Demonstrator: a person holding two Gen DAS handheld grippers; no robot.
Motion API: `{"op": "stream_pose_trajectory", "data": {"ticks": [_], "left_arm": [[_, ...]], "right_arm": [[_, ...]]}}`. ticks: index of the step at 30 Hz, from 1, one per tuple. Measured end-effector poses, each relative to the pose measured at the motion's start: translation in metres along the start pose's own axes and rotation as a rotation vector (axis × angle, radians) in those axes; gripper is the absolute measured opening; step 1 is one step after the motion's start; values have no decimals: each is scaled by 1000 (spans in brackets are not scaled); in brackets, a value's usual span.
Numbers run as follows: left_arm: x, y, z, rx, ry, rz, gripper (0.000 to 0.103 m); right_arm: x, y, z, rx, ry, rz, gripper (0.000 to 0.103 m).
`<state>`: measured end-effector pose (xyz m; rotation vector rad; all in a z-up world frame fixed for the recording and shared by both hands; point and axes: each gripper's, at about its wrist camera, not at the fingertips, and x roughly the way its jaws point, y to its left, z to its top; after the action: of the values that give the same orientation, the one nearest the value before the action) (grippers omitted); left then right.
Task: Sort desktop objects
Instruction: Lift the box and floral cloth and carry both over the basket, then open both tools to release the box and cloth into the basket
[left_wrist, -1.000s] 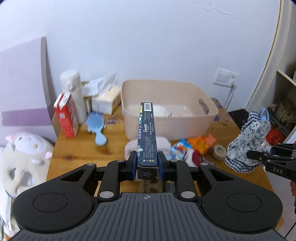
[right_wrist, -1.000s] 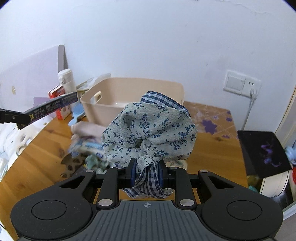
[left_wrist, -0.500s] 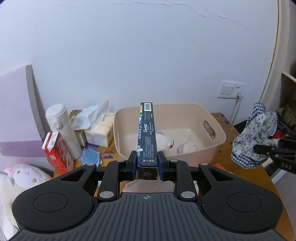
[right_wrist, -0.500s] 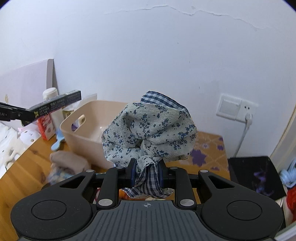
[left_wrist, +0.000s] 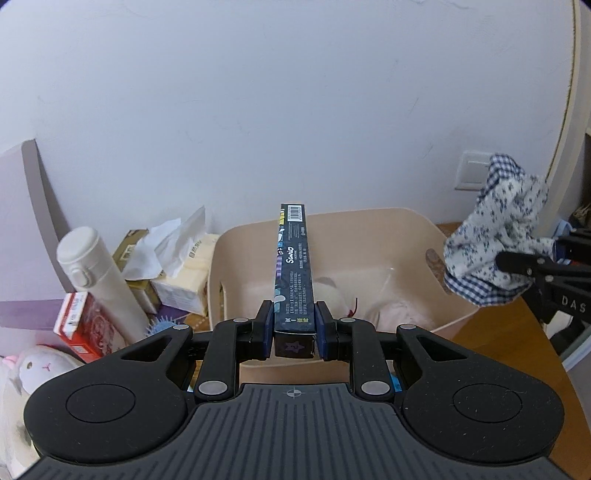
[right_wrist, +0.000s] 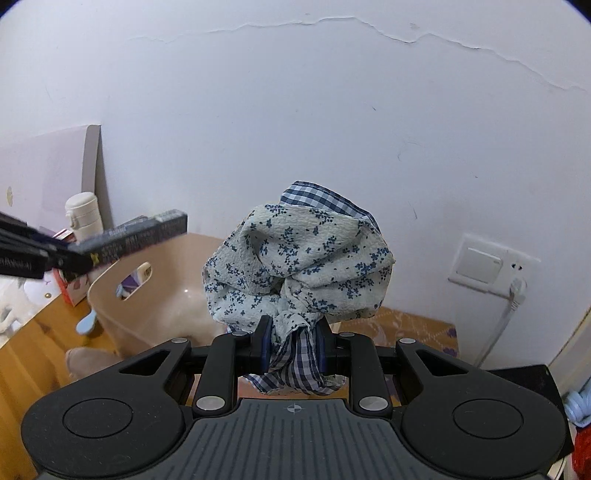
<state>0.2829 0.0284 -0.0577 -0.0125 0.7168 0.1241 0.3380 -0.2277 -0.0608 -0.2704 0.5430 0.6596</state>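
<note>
1. The long dark box (left_wrist: 293, 266) hides a strip of the beige bin (left_wrist: 413, 221) floor behind it; small print on its side is too fine to read
2. In the right wrist view that box (right_wrist: 136, 240) is smeared by blur, lettering unreadable
3. The blue hairbrush (left_wrist: 160, 325) shows only bristle tips behind the left gripper (left_wrist: 294, 325)
4. The plush toy (left_wrist: 33, 369) is cut off at the left edge
5. The floral cloth (right_wrist: 295, 273) covers the bin's far right side
6. Pale things in the bin (left_wrist: 391, 312) are too indistinct to name

Open air above the tub (left_wrist: 417, 218), whose mouth gapes wide. Left of it the flask (left_wrist: 99, 273) and tissue packs (left_wrist: 184, 273) crowd close; bare bench (left_wrist: 498, 332) lies right.
</note>
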Motion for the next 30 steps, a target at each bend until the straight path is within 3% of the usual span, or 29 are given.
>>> {"op": "stream_pose_trajectory", "data": {"ticks": [9,18,21,22,24,26,28,30], "left_arm": [[43,-6,-3,-33,103,34,23],[58,-8,-12,-38,161,29,23],[60,-8,-11,-46,178,21,23],[62,-7,-10,-47,187,24,23],[65,-5,-11,-51,197,27,28],[60,-7,-12,-56,192,33,53],[58,-4,-12,-65,183,36,65],[53,-4,-12,-71,176,29,70]], "right_arm": [[37,8,3,-3,30,33,22],[70,24,-7,5,127,102,24],[74,25,-9,7,143,100,32],[75,25,-9,9,148,96,44],[74,24,-10,14,144,82,49],[71,23,-10,18,140,79,58],[68,22,-11,16,136,70,69],[64,23,-11,10,133,56,75]]}}
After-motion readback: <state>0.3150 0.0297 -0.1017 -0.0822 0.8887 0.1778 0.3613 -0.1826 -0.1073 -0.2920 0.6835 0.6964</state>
